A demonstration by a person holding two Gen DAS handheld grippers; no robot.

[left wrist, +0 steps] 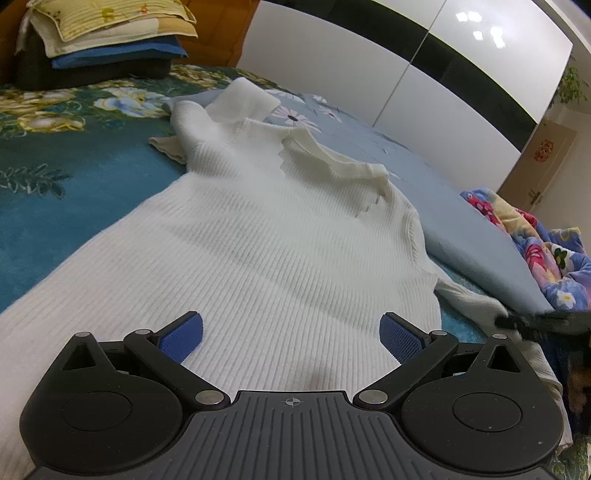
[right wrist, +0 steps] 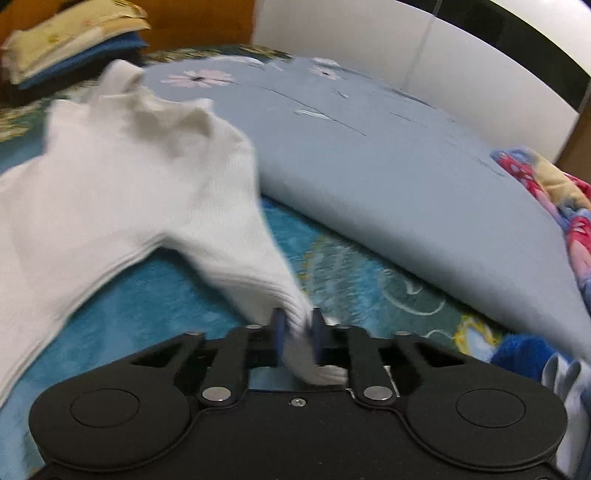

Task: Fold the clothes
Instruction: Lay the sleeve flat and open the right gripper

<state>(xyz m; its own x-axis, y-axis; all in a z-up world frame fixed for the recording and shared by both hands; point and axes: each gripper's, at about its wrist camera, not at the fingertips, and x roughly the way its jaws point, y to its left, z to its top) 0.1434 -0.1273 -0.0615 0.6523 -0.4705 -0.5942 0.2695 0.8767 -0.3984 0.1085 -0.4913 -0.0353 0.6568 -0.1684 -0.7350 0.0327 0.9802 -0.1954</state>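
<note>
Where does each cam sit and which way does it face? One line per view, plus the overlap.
Left wrist: on the left gripper, looking along its open fingers, angled down over the white ribbed sweater lying on the teal floral bedspread; only the gripper shows.
Right wrist: on the right gripper, angled down, closed on the sweater's sleeve; only the gripper shows.
Shared: sweater, bedspread, light blue quilt, stacked pillows, white wardrobe.
</note>
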